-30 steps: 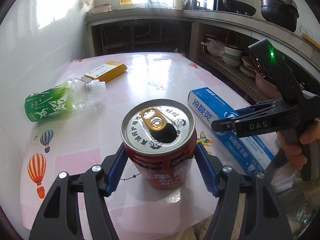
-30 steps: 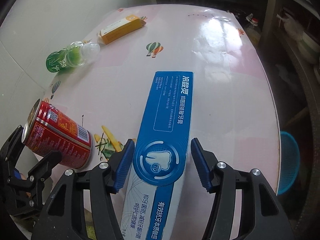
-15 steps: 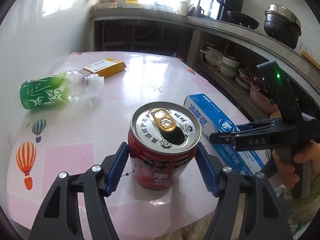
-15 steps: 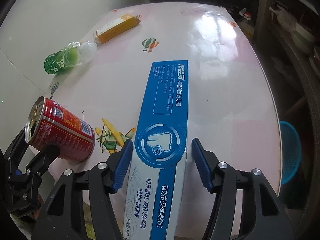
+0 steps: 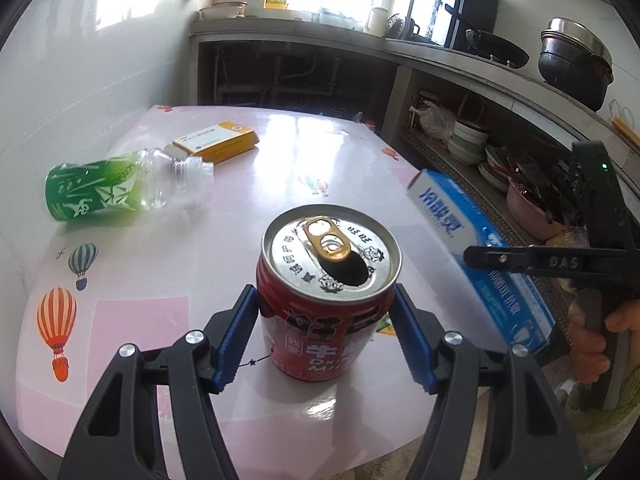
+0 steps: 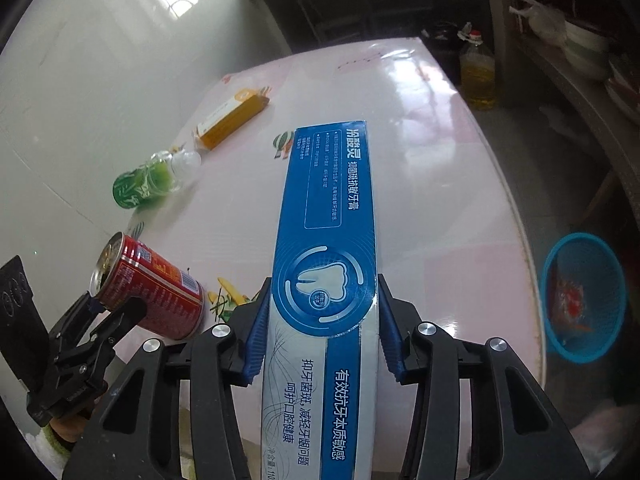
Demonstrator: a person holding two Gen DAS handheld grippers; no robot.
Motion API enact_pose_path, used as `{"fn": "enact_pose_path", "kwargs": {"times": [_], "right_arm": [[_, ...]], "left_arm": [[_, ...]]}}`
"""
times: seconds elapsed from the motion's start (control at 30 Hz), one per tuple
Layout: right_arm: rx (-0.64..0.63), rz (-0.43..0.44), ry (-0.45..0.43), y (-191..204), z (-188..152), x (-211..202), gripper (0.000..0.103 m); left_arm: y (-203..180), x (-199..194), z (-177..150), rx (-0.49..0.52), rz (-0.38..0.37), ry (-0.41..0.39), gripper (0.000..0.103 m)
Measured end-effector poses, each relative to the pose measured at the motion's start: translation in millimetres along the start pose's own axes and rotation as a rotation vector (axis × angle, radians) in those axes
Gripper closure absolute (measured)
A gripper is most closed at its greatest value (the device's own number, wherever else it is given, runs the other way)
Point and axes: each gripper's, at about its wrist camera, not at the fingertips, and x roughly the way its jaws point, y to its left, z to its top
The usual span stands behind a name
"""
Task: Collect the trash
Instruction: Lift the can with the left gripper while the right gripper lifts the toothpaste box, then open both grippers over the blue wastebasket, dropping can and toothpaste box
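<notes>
In the left wrist view, the left tool point(image 5: 326, 338) sits at lower centre, its blue pads clenched against both sides of the red can point(image 5: 328, 292), which stands upright on the pink worktop point(image 5: 168, 264). The can is open, so it is best carried level and lifted straight up to avoid spilling any dregs. At upper left lie a green bottle point(image 5: 116, 188) on its side and, just beyond its neck, an orange box point(image 5: 218, 140). At right the toothpaste box point(image 5: 472, 240) appears raised, held by the other tool.

In the right wrist view, the right tool point(image 6: 320, 330) at lower centre grips the toothpaste box across its width, the long end reaching to the frame's middle. A blue basket point(image 6: 576, 264) stands on the floor at the right edge, beyond the worktop rim, probably the bin. Swinging the long box that way needs care to clear the worktop edge and to release only once over the basket's mouth.
</notes>
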Motion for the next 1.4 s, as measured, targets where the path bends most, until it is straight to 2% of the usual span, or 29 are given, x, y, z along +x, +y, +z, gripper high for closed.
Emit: {"fn": "enact_pose_path", "kwargs": {"times": [0.07, 0.2, 0.3, 0.43, 0.5, 0.57, 0.73, 0.87, 0.93, 1.0, 1.07, 1.13, 1.2, 1.4], "right_arm": [[0.04, -0.018, -0.052, -17, 1, -21, 0.058], [0.152, -0.107, -0.169, -66, -5, -72, 0.058], [0.253, -0.183, -0.229, -109, -20, -107, 0.058], [0.399, -0.237, -0.25, -160, -53, -130, 0.058], [0.482, -0.245, -0.231, -185, -73, -130, 0.058], [0.558, -0.238, -0.207, -206, -92, -121, 0.058], [0.726, -0.215, -0.125, -259, -126, -83, 0.058], [0.811, -0.208, -0.084, -299, -122, -49, 0.058], [0.825, -0.232, -0.089, -316, -109, -39, 0.057], [0.821, -0.298, -0.084, -334, -92, -25, 0.053], [0.813, -0.349, -0.078, -350, -83, -14, 0.042], [0.798, -0.408, -0.088, -354, -80, -10, 0.04], [0.775, -0.443, -0.096, -352, -82, -8, 0.038], [0.747, -0.456, -0.087, -327, -107, -15, 0.038]], "left_arm": [[-8, -4, 9, 0.008, -0.02, -0.011, 0.038], [-39, -13, 36, 0.065, -0.096, -0.057, 0.038], [-69, -13, 59, 0.101, -0.181, -0.072, 0.038], [-122, 4, 92, 0.144, -0.337, -0.022, 0.038], [-154, 20, 104, 0.176, -0.409, 0.026, 0.038], [-185, 39, 109, 0.207, -0.446, 0.081, 0.038], [-258, 121, 110, 0.236, -0.489, 0.364, 0.038], [-312, 185, 101, 0.283, -0.482, 0.53, 0.038], [-332, 211, 101, 0.279, -0.477, 0.566, 0.038], [-349, 236, 105, 0.264, -0.478, 0.575, 0.037], [-350, 247, 111, 0.231, -0.461, 0.551, 0.031], [-341, 247, 116, 0.171, -0.468, 0.519, 0.028], [-323, 240, 122, 0.116, -0.506, 0.496, 0.027], [-262, 198, 138, 0.068, -0.503, 0.379, 0.027]]}}
